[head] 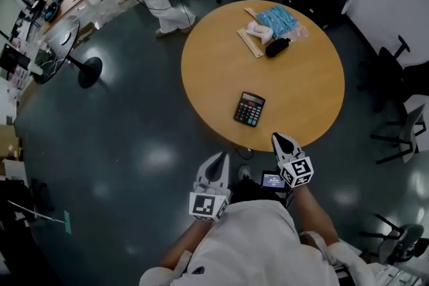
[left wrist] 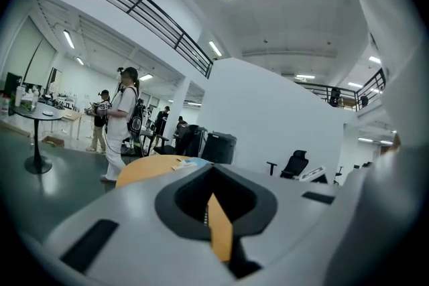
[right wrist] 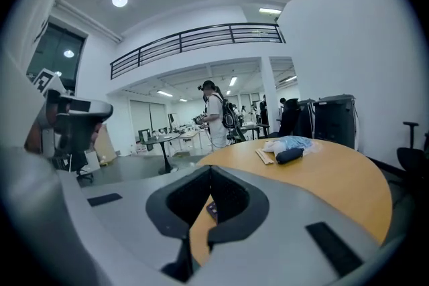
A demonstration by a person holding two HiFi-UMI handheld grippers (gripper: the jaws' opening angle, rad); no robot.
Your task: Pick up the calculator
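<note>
— On the round worktop [head: 315,97], where's the calculator [head: 249,108]?
— Toward its near edge, untouched; left tool [head: 220,156] and right tool [head: 276,136] hang short of it.
— Left tool's own view?
— Closed, empty.
— Right's?
— Closed too, calculator [right wrist: 213,209] seen past its tips.

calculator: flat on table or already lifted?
Flat: the calculator lies keys-up on the table; left gripper and right gripper hang short of it.

Calculator [head: 249,109] on the table [head: 214,74] near its front edge, bag [head: 278,21] at the far edge
</note>
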